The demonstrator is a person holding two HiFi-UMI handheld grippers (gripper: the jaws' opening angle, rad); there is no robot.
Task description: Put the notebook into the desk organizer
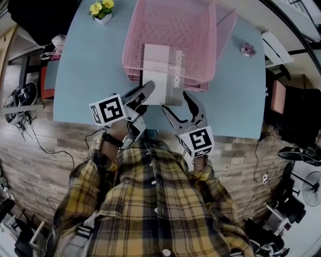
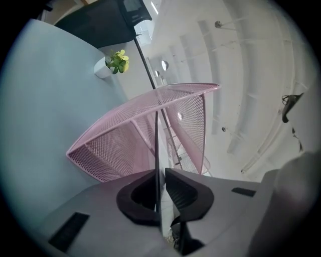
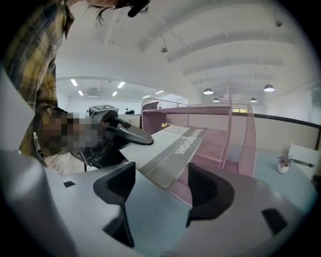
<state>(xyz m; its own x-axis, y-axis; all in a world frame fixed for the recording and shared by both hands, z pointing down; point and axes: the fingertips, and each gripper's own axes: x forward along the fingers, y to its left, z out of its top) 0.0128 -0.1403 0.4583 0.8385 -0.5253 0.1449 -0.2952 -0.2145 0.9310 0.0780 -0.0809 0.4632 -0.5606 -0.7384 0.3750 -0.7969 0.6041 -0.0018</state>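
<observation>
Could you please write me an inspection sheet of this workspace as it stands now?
Surface: light blue table, smooth top.
Job's things: notebook held with its far end over the front rim of the pink mesh organizer; not yet in.
Clutter: yellow flower pot; small pink ornament.
Grippers: left gripper shut on the notebook's edge; right gripper open, notebook corner between its jaws, unpressed.
Cables: cables trailing over the floor.
Surroundings: wood-pattern floor; fan.

Head view steeply down over table [image 1: 85, 60]; both gripper views close, near level, facing pink organizer [image 1: 170, 25], shared by all.
</observation>
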